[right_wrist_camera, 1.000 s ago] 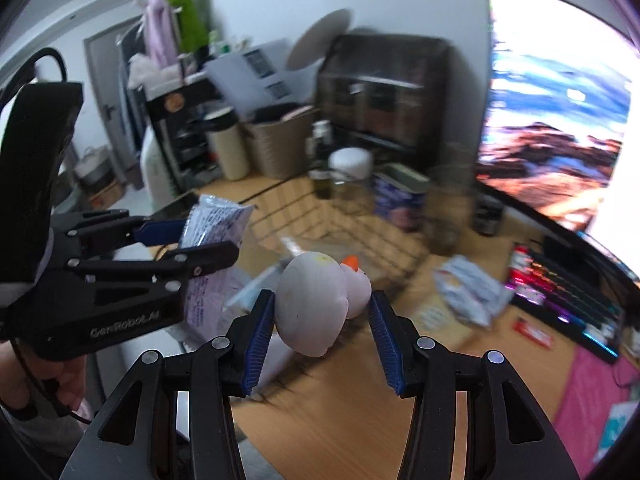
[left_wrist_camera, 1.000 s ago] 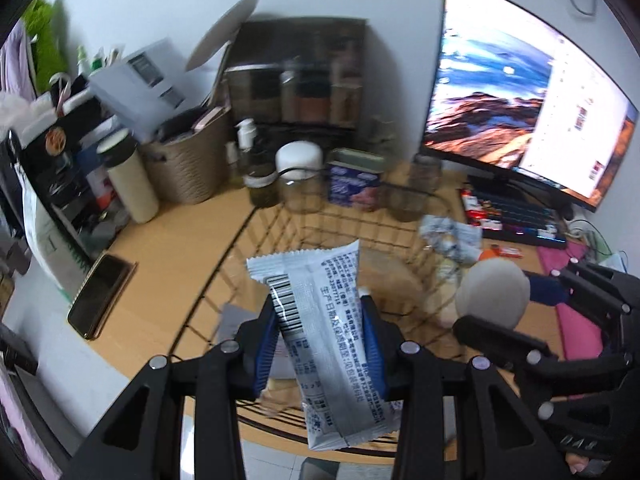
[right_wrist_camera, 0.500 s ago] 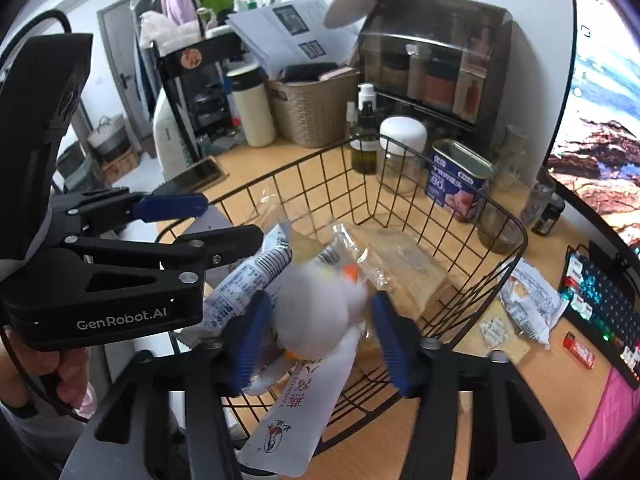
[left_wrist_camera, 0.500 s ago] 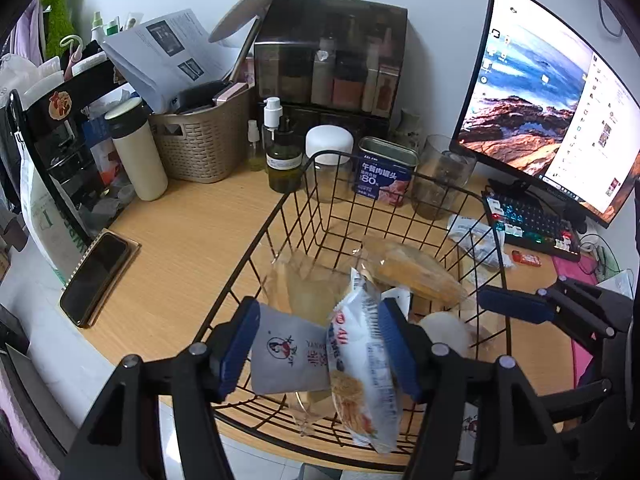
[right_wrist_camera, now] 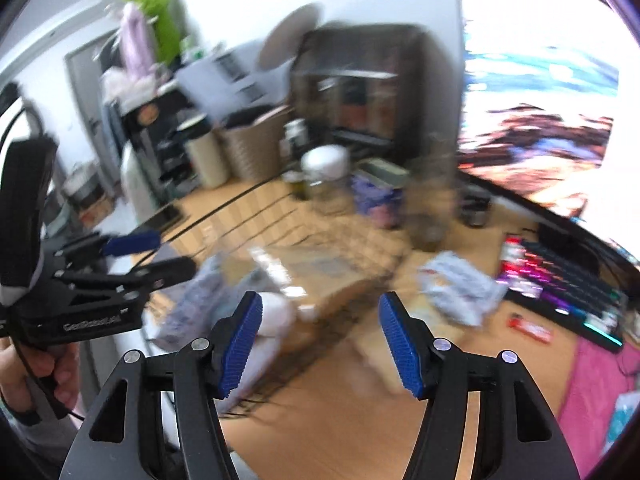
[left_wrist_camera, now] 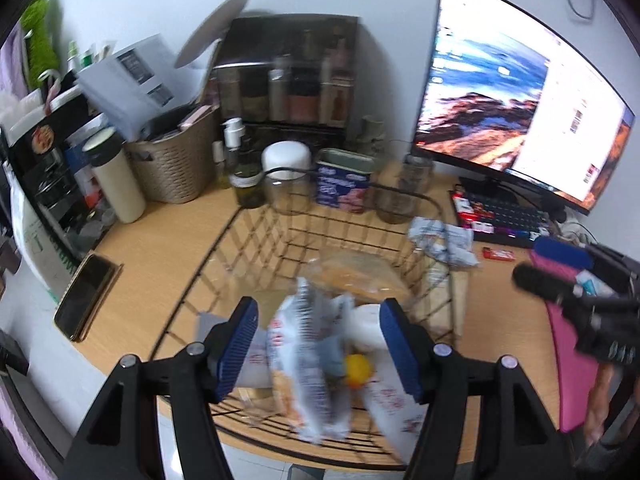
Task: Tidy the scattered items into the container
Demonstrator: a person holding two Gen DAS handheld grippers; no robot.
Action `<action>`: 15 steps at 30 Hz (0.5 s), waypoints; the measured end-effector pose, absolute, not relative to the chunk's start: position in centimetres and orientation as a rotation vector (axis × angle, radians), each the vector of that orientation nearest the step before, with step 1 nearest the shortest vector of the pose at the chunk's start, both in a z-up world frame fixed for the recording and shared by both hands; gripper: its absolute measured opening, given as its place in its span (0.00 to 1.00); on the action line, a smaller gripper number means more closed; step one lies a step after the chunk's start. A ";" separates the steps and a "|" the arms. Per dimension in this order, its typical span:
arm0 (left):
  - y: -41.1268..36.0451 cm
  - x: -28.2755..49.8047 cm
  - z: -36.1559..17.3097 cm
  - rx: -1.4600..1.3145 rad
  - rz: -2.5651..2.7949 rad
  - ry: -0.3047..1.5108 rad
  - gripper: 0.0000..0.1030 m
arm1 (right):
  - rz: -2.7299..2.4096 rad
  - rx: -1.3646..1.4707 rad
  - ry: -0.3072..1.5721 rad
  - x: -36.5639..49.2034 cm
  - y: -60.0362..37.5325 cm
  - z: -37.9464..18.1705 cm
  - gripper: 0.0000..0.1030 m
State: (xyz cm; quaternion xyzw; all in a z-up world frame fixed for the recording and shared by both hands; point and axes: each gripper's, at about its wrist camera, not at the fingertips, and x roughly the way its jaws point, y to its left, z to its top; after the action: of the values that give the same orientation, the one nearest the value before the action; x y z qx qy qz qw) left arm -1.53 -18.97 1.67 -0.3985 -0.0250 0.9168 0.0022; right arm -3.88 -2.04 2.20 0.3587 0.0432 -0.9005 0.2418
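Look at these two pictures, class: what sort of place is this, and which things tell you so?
Most likely a home desk in a bedroom or study. A curved monitor stands over a keyboard, toiletry bottles crowd the wooden desk, and clothes hang behind.

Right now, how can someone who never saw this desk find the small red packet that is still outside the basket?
Start at the large curved monitor and drop to the dark keyboard with coloured keys below it. On the wooden desk in front of the keyboard lies a small flat red packet. Unlike the crumpled white wrapper beside it, it is red and smooth.
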 end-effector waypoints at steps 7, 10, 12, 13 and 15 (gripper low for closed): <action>-12.3 -1.9 1.6 -1.222 2.767 0.009 0.68 | -2.557 1.021 0.042 -3.3 4.9 1.9 0.60; -9.1 -2.3 0.7 -1.228 2.699 0.059 0.68 | -2.557 1.037 0.017 -3.0 6.7 1.4 0.60; -7.4 -2.7 0.0 -1.244 2.668 0.100 0.68 | -2.555 1.043 0.015 -3.1 7.5 1.1 0.60; -6.9 -2.8 -0.2 -1.253 2.660 0.114 0.68 | -2.553 1.044 0.018 -3.3 7.8 0.9 0.60; -6.5 -3.1 -0.8 -1.281 2.643 0.112 0.68 | -2.545 1.059 0.029 -3.8 7.8 0.4 0.60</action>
State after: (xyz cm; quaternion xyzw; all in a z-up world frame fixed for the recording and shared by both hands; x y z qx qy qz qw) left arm -3.06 -6.49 -0.76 -0.4335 0.0379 0.8947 0.1011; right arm -3.78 7.84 0.44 0.3771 0.0102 -0.9062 0.1912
